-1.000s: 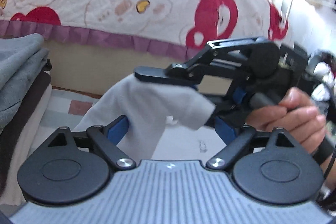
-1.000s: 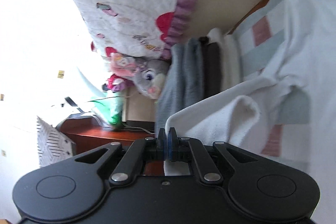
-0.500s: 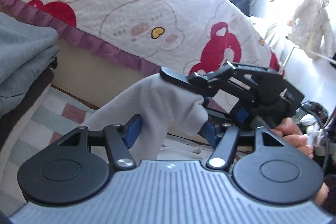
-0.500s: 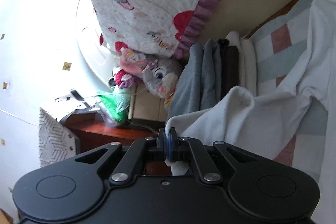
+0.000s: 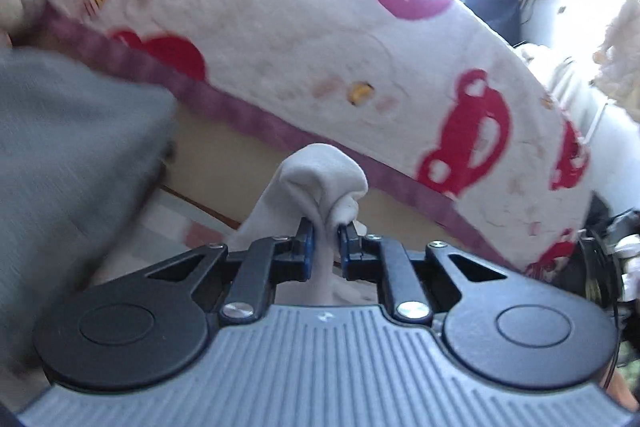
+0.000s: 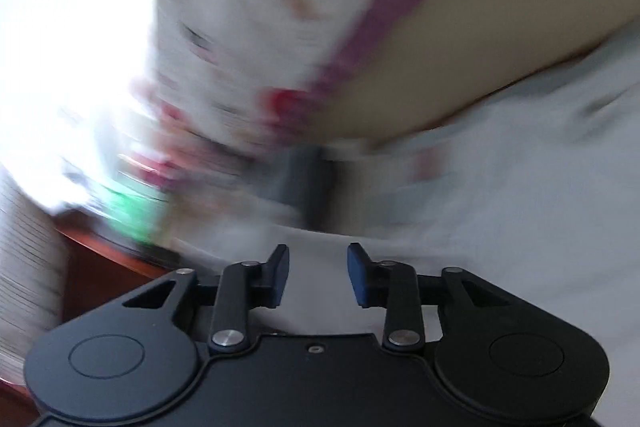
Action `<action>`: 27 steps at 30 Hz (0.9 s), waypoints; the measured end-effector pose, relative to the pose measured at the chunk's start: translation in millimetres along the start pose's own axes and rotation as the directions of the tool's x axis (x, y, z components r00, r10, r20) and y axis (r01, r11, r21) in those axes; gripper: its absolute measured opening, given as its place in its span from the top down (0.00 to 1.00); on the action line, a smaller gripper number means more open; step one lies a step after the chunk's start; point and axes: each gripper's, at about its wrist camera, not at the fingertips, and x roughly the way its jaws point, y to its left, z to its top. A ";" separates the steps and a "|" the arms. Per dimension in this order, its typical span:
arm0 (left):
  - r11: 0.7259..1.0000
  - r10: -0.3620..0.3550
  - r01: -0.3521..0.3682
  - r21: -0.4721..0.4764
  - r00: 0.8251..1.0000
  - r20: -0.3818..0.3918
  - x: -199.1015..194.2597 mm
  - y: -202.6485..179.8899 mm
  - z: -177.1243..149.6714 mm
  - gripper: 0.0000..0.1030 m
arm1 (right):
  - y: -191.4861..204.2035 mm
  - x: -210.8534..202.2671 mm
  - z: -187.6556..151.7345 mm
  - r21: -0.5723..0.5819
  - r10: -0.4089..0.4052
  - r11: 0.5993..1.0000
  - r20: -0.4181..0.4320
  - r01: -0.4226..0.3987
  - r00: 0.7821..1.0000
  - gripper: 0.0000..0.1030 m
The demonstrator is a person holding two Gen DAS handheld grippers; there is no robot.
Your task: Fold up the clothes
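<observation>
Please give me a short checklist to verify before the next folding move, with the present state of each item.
1. Left tool shut on the white garment: ok, a bunched fold sits between its pads.
2. Right tool open and holding nothing: ok, its pads stand apart.
3. Garment flat under the right tool: cannot tell, that view is blurred.
4. Grey pile apart from the held fold: ok, it lies to the left.
5. Quilt away from the tools: ok, it hangs behind.
</observation>
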 end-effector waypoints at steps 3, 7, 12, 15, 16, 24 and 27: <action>0.994 0.063 -0.067 0.083 0.997 0.049 -21.4 16.3 46.0 0.89 | -12.6 -9.1 -23.7 -0.164 -0.222 0.962 -0.009 0.217 0.975 0.62; 0.988 0.120 -0.129 0.091 0.988 0.101 -48.2 53.3 94.8 0.89 | -50.7 -9.0 -53.8 -0.233 -0.377 0.905 -0.053 0.355 0.925 0.62; 0.968 0.251 -0.251 -0.028 0.968 0.022 -29.8 113.8 93.1 0.89 | -75.7 3.9 -75.0 -0.242 -0.448 0.877 -0.099 0.415 0.889 0.63; 0.946 0.322 -0.322 -0.042 0.947 -0.013 -20.9 131.0 81.5 0.89 | -72.3 12.5 -83.2 -0.306 -0.488 0.845 -0.108 0.438 0.866 0.63; 0.942 0.334 -0.334 -0.037 0.943 -0.003 -22.4 131.3 76.5 0.89 | -70.7 14.5 -85.3 -0.327 -0.499 0.835 -0.110 0.443 0.860 0.63; 0.809 0.576 -0.568 -0.151 0.817 0.013 -69.1 129.0 53.5 0.60 | -72.5 14.3 -85.5 -0.343 -0.495 0.835 -0.125 0.430 0.860 0.60; 0.836 0.548 -0.547 0.052 0.837 0.005 -69.4 87.8 36.5 0.50 | -72.6 12.4 -76.8 -0.350 -0.468 0.849 -0.151 0.396 0.871 0.60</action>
